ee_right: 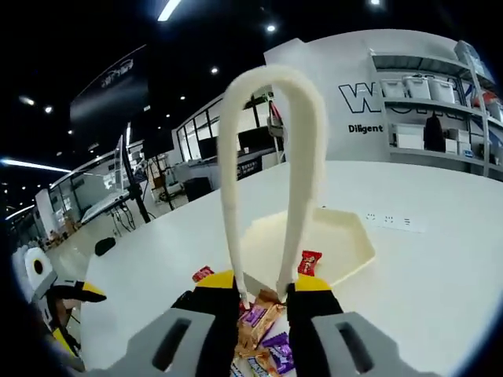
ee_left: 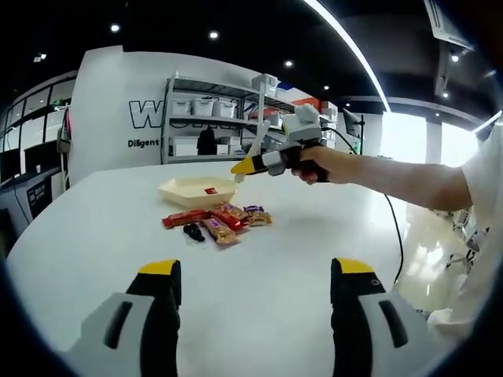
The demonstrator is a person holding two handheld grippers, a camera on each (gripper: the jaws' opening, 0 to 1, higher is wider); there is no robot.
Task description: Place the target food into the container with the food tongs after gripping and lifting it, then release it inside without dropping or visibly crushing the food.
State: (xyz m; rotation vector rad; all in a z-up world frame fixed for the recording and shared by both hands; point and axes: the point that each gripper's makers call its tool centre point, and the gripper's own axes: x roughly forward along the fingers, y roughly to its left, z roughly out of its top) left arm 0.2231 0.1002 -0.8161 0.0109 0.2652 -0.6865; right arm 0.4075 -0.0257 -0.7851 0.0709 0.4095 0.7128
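Note:
A cream tray holding one small red packet sits mid-table in the left gripper view. In front of it lies a pile of wrapped snacks. My left gripper is open and empty, well short of the pile. A hand holds my right gripper just right of the tray, shut on cream food tongs that stand upward. In the right gripper view my right gripper squeezes both tong arms; the tongs loop up over the tray. Snacks lie under the jaws, and the red packet is at the tray's near rim.
A small black object lies beside the snacks. A cable runs over the white table on the right. Shelving with white bins stands behind the table. My left gripper shows at lower left in the right gripper view.

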